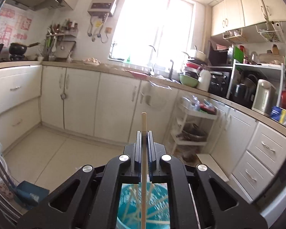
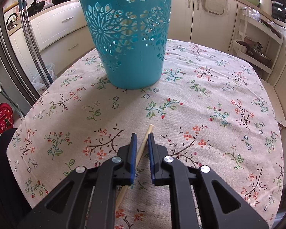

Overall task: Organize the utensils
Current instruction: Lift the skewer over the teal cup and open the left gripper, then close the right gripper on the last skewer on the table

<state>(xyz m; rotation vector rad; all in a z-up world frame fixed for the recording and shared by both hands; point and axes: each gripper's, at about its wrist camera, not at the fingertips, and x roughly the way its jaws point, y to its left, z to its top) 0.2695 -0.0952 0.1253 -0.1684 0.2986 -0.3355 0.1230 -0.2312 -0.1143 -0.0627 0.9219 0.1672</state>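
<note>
Teal plastic is filling the bottom of the left wrist view: the cut-out basket [image 1: 143, 206] is sitting right under the left gripper [image 1: 144, 133], with several chopsticks [image 1: 135, 196] lying crossed inside it. That gripper's jaws are clenching a single wooden chopstick [image 1: 143, 126], which is running straight up toward twelve o'clock past the fingertips and down over the basket's mouth.

Over in the right wrist view, the same basket [image 2: 131, 38] is standing upright at twelve o'clock on the floral tablecloth [image 2: 209, 95]. The right gripper [image 2: 142, 136] is hovering low over the cloth with its jaws released, a gap showing between the blue pads [image 2: 132, 152]. A second chopstick [image 2: 141, 148] is lying flat on the cloth, slanting from seven o'clock up toward one o'clock, passing between the open fingers; whether the pads are touching it, I cannot tell.
</note>
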